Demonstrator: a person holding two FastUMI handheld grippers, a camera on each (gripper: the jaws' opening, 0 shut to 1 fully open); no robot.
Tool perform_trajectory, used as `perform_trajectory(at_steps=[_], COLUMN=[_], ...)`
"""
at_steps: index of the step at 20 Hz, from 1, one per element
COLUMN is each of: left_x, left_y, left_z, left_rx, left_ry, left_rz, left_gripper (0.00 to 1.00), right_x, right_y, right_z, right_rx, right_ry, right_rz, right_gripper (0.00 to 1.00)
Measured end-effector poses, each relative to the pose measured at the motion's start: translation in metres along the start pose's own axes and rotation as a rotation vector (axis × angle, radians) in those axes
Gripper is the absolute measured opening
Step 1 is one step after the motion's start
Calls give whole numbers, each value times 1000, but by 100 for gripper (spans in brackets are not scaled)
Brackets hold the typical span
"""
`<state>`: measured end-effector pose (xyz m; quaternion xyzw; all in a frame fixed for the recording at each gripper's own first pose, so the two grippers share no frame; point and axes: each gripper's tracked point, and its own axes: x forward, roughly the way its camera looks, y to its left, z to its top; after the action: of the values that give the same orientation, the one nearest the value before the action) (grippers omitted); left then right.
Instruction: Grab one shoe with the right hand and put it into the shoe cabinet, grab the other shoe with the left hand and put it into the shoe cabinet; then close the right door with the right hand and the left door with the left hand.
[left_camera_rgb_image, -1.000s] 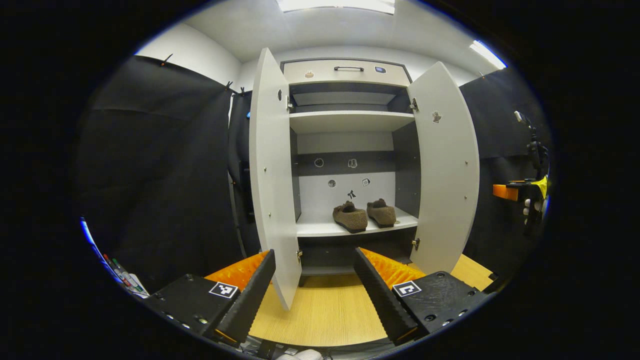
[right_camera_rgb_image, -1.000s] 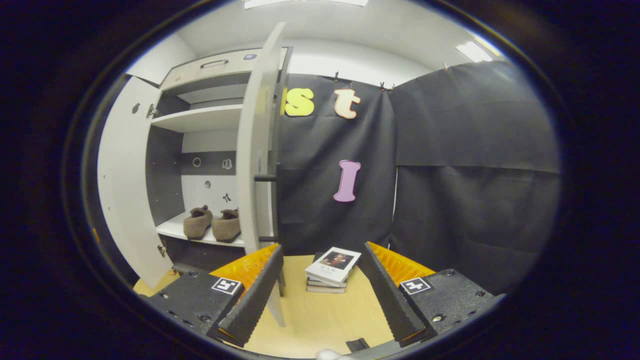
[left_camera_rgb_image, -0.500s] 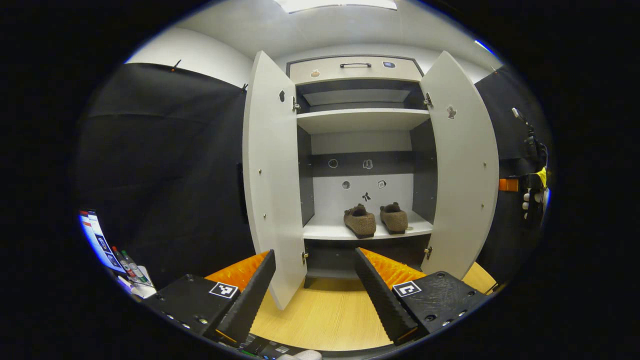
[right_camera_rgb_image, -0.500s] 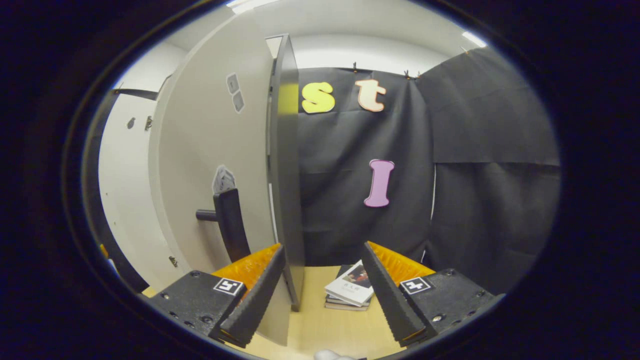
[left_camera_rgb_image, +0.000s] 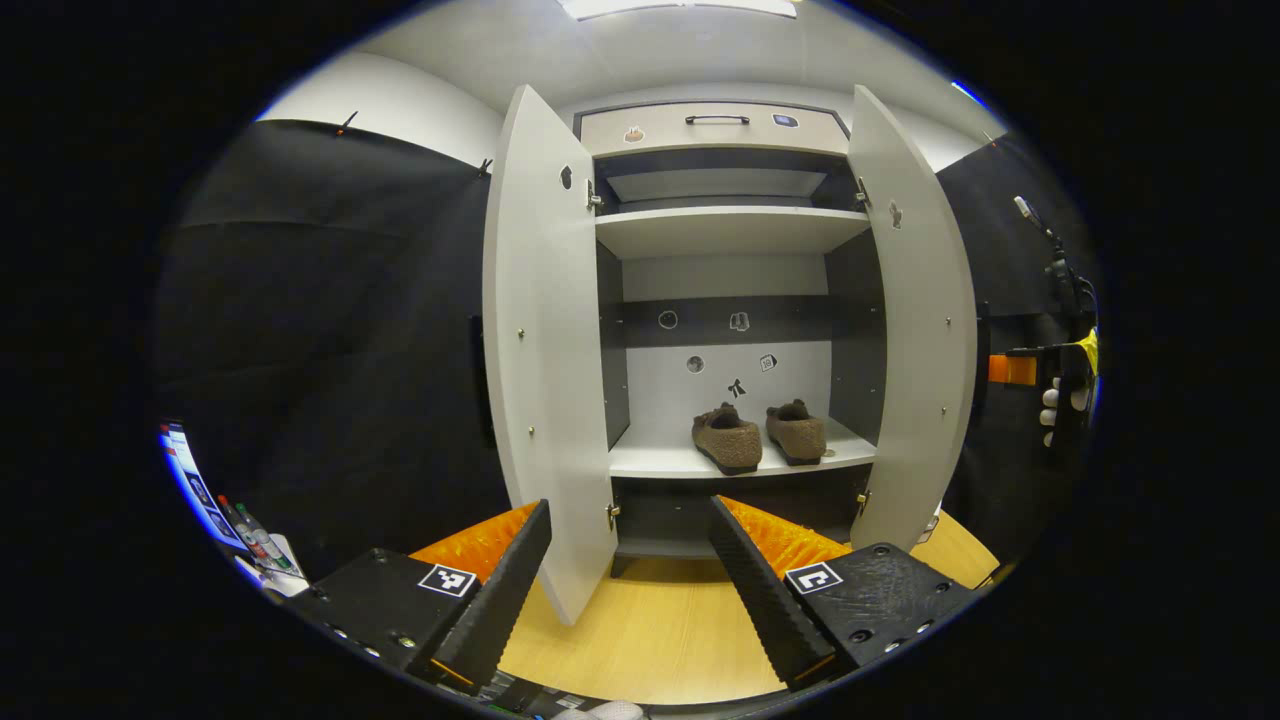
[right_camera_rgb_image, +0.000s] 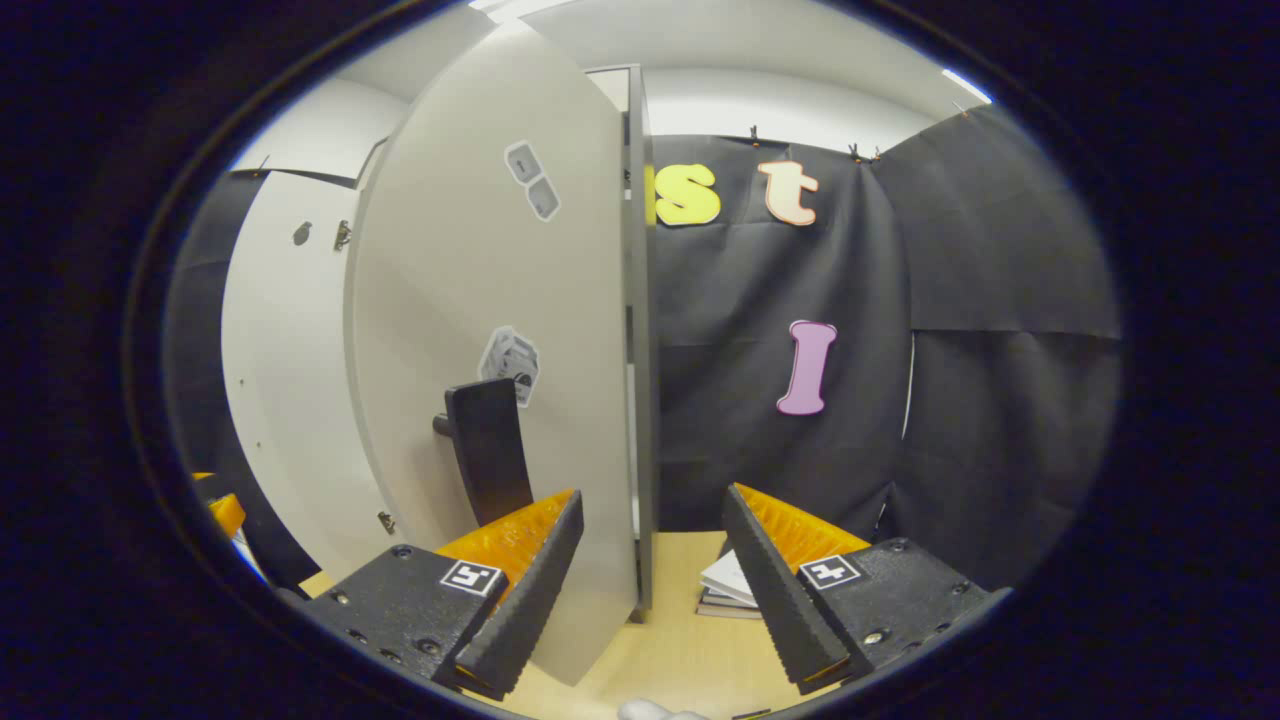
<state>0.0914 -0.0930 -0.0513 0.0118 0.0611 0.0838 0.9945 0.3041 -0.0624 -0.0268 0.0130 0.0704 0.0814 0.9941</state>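
Two brown fuzzy shoes (left_camera_rgb_image: 727, 438) (left_camera_rgb_image: 797, 430) stand side by side on the cabinet's lower shelf (left_camera_rgb_image: 650, 462). Both pale doors hang open, the left door (left_camera_rgb_image: 545, 350) and the right door (left_camera_rgb_image: 915, 330). My left gripper (left_camera_rgb_image: 630, 590) is open, low in front of the cabinet, with the left door's bottom corner above its gap. My right gripper (right_camera_rgb_image: 650, 590) is open at the outer face of the right door (right_camera_rgb_image: 480, 330). That door's free edge stands just above the gap, and its black handle (right_camera_rgb_image: 487, 450) is above the left finger. The right gripper (left_camera_rgb_image: 1015, 370) and a hand show beyond the right door.
A stack of books (right_camera_rgb_image: 730, 585) lies on the wooden floor (right_camera_rgb_image: 680, 650) right of the cabinet, against the black cloth wall. A drawer with a dark handle (left_camera_rgb_image: 717, 120) tops the cabinet, with an upper shelf (left_camera_rgb_image: 730, 225) below it. Bottles (left_camera_rgb_image: 250, 520) stand at far left.
My right gripper has swung round from the door's edge to its outer face and come closer; the shoes are now hidden from it. The left gripper has shifted slightly left.
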Motion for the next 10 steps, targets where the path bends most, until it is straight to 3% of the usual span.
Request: perform_trajectory(at_steps=[2, 3, 4, 6, 7, 10], left_x=[0, 1, 3, 5, 5, 5], left_y=[12, 16, 23, 34, 40, 52], left_z=[-1, -2, -3, -3, -1, 0], left_rx=[-13, -20, -18, -2, 5, 10], left_ry=[4, 8, 9, 8, 5, -1], left_rz=[-13, -24, -26, -35, -39, -61], left_gripper=[96, 96, 96, 96, 96, 96], right_x=[5, 10, 14, 16, 14, -3], right_y=[23, 36, 50, 77, 86, 109], right_z=[-1, -1, -2, -8, -8, -6], right_rx=[1, 1, 1, 11, 15, 18], right_ry=[1, -3, 1, 16, 11, -8], right_rz=[-3, 1, 17, 43, 44, 43], right_gripper=[94, 87, 94, 94, 100, 100])
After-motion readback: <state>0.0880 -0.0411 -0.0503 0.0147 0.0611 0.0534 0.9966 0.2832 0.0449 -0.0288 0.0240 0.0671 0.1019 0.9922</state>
